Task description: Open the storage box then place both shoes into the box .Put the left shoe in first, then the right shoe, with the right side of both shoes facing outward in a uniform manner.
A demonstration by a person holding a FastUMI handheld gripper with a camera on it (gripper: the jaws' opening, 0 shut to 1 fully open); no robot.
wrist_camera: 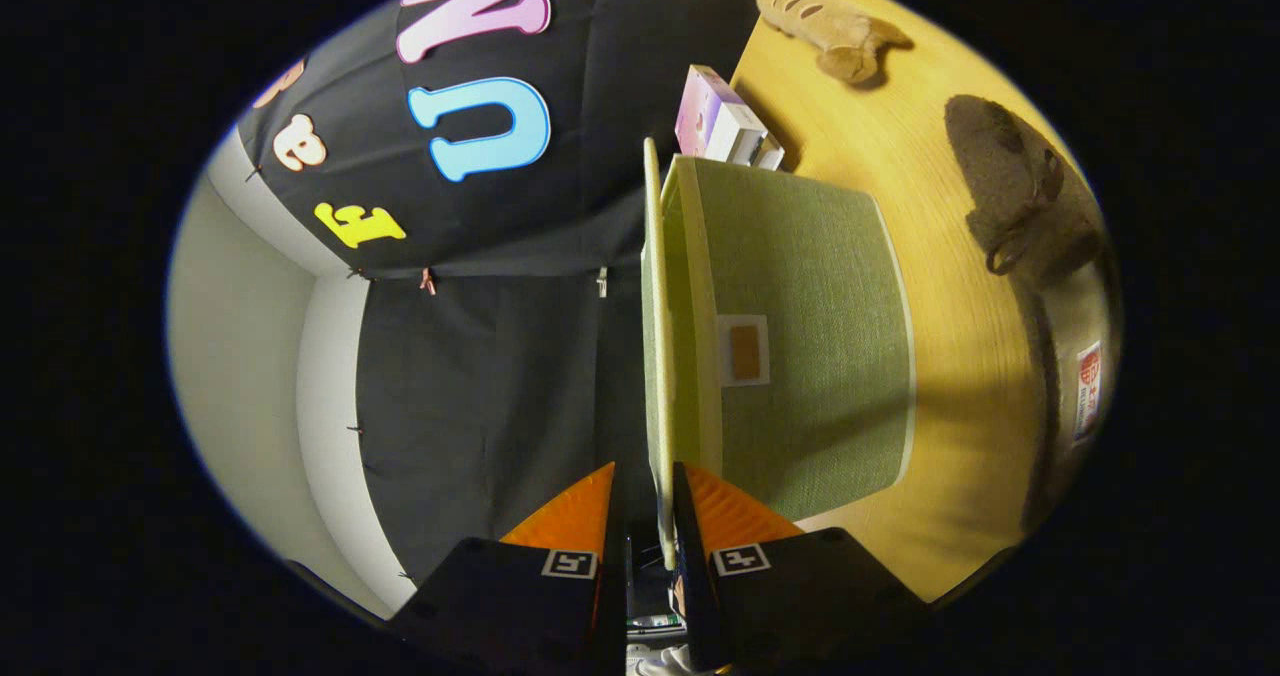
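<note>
The view is rolled on its side, with the wooden table (930,156) standing upright beside the booth wall. A green fabric storage box (810,336) with a small label patch sits on the table just ahead of my fingers. Its thin lid (652,286) is seen edge-on, raised a little off the box's rim. My gripper (645,468) is shut on the near edge of that lid, one finger on each face. Beyond the box lies a dark shoe (1020,196). A second dark shoe (1070,386) with a red-and-white tag lies beside it, only partly seen.
A small pink and white carton (718,116) stands behind the storage box against the wall. A tan plush toy (830,18) lies on the table farther off. Bare tabletop runs between the box and the shoes.
</note>
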